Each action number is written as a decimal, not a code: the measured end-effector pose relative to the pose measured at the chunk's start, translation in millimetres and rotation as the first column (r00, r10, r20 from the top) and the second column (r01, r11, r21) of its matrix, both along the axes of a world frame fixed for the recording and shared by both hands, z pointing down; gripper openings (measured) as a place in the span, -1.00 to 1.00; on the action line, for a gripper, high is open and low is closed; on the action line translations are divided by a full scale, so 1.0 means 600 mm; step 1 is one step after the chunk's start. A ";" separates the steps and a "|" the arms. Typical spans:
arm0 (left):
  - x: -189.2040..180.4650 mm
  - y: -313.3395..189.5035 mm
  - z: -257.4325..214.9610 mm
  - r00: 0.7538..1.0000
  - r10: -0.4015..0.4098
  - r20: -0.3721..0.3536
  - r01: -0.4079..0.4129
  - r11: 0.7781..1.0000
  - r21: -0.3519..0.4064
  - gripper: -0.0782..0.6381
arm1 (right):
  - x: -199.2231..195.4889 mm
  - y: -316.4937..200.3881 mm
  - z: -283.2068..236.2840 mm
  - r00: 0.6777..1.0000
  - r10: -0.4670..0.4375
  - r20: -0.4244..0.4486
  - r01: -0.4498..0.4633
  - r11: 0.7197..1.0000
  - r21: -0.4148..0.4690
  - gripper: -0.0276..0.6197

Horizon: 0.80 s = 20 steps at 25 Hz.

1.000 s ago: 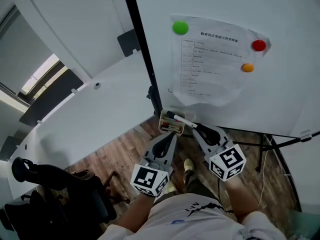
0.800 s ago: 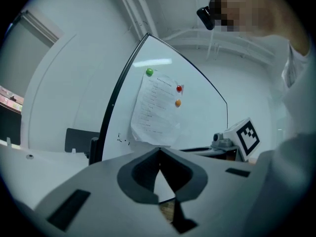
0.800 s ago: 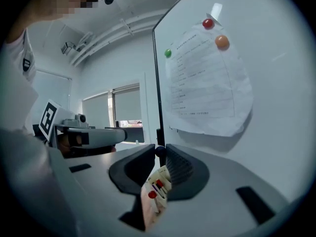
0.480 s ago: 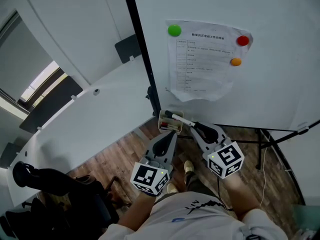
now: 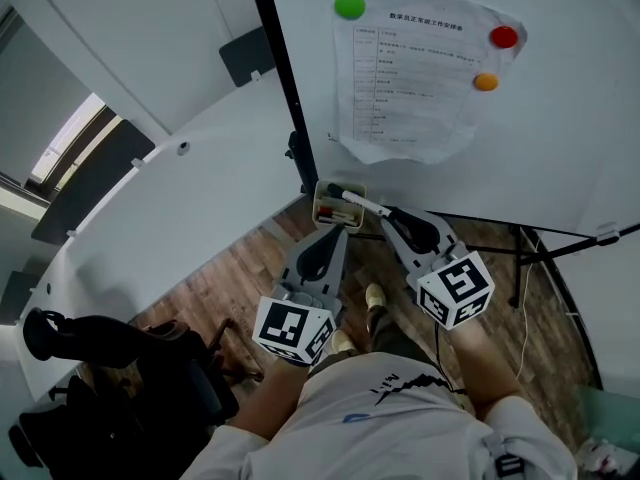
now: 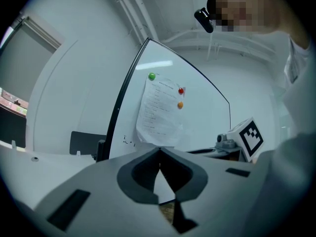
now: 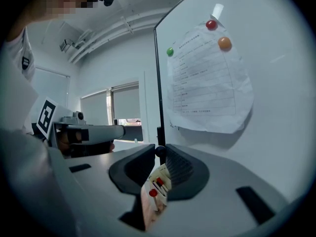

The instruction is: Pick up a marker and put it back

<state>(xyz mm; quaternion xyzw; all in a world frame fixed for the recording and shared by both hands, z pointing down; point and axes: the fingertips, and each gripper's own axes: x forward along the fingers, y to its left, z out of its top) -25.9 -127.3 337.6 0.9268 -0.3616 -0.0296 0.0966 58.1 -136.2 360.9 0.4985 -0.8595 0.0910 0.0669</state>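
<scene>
R gripper jaws closed on a white-bodied marker w/ black cap. In the right gripper view only its round black end shows, pinched betw. the jaw tips. L gripper jaws shut tip to tip, nothing betw. them.

Marker lies slanted across the right rim of the small white marker box, black end over the box's opening; can't tell if it touches what's inside. In the box: red-capped markers, seen just below the R jaws. L gripper sits just below the box, jaws aimed at it, not touching.

Box hangs at the lower edge of the big whiteboard, beside the black frame post. Above the box a printed paper sheet is pinned to the board by a green round magnet, a red magnet & an orange magnet. Below the box: wood-plank floor. Well off to the box's lower left: black office chair.
</scene>
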 end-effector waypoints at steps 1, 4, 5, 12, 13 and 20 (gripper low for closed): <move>-0.001 -0.004 0.003 1.000 -0.005 0.001 0.005 1.000 -0.004 -0.75 | 0.000 -0.003 0.005 1.000 -0.002 0.000 0.002 1.000 -0.005 -0.68; -0.001 -0.015 0.014 1.000 -0.019 0.004 0.019 1.000 -0.017 -0.75 | 0.001 -0.014 0.022 1.000 -0.011 -0.004 0.011 1.000 -0.026 -0.68; 0.000 -0.020 0.019 1.000 -0.024 0.005 0.024 0.999 -0.023 -0.75 | 0.002 -0.018 0.029 1.000 -0.014 -0.006 0.014 0.999 -0.034 -0.68; 0.009 -0.055 0.054 0.998 -0.053 0.027 0.055 0.996 -0.071 -0.75 | 0.010 -0.060 0.086 0.999 -0.047 -0.016 0.045 0.994 -0.096 -0.68; 0.010 -0.061 0.058 0.998 -0.059 0.032 0.061 0.995 -0.078 -0.75 | 0.010 -0.067 0.095 0.998 -0.054 -0.017 0.052 0.993 -0.105 -0.68; 0.006 -0.096 0.101 0.992 -0.108 0.059 0.115 0.985 -0.132 -0.75 | 0.000 -0.112 0.158 0.993 -0.118 -0.024 0.112 0.979 -0.169 -0.68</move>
